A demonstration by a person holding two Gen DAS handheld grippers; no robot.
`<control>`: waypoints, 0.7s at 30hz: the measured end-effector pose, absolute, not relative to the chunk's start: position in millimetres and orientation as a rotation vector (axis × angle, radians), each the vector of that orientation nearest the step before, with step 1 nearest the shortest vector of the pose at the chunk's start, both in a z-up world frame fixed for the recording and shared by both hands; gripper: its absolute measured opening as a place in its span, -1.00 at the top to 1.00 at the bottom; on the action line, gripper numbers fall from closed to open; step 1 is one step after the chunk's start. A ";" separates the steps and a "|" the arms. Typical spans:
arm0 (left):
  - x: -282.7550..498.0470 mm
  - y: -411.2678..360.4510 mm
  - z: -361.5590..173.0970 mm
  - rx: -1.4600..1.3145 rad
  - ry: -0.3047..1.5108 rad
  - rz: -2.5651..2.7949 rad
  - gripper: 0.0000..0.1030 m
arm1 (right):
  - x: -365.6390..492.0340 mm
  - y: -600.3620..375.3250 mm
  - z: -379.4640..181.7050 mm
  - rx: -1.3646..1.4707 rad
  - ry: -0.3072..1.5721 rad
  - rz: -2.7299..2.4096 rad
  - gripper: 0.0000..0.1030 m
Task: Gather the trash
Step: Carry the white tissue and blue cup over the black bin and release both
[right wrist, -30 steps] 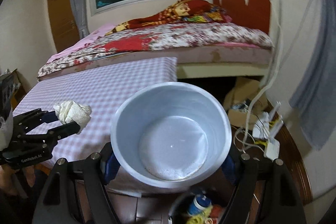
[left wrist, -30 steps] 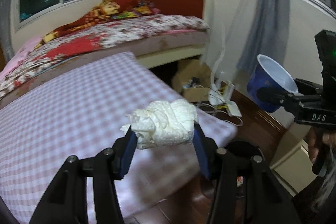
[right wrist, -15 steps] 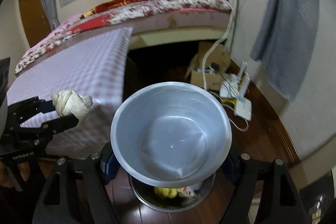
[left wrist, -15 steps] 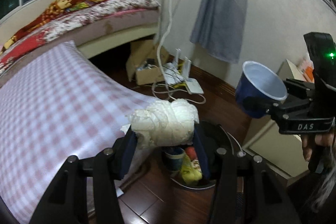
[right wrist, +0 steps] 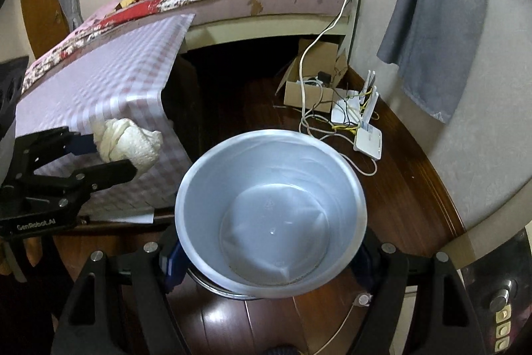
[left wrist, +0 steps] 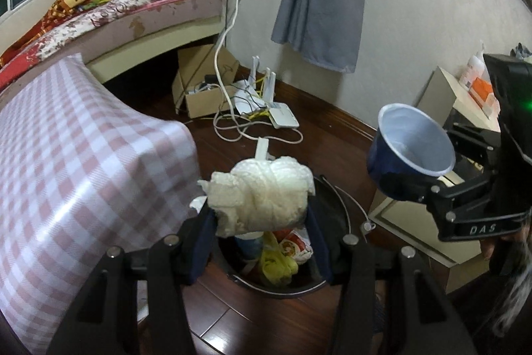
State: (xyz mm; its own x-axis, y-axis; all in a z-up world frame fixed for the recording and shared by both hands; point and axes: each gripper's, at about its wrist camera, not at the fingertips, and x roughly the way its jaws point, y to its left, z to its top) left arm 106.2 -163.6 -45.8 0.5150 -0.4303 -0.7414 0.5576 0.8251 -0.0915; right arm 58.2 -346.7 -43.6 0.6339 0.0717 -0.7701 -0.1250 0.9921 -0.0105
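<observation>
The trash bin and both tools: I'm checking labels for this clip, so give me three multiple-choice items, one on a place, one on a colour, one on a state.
1. Where does the wad of tissue hang?
A. above the open trash bin
B. on the checked tablecloth
C. inside the cardboard box

2. What colour is the outside of the cup?
A. red
B. dark blue
C. yellow

3. In what state is the left tool?
A. open and empty
B. shut on the wad of tissue
C. shut on a cable

Key: 1 A, the bin with its wrappers shows right under the wad in the left wrist view. 2 B, the cup held in the right tool is blue outside, white inside. 3 B, both pads press on the sides of the wad.
</observation>
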 end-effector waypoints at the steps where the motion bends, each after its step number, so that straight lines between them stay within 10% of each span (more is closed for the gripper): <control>1: 106.7 -164.8 -48.7 0.167 0.847 -0.597 -0.03 | 58.8 -346.6 -46.5 -0.072 0.884 0.116 -0.54; 21: 129.1 -175.8 -104.3 0.129 0.984 -0.635 -0.06 | 93.4 -328.8 -118.1 -0.185 1.034 0.181 -0.54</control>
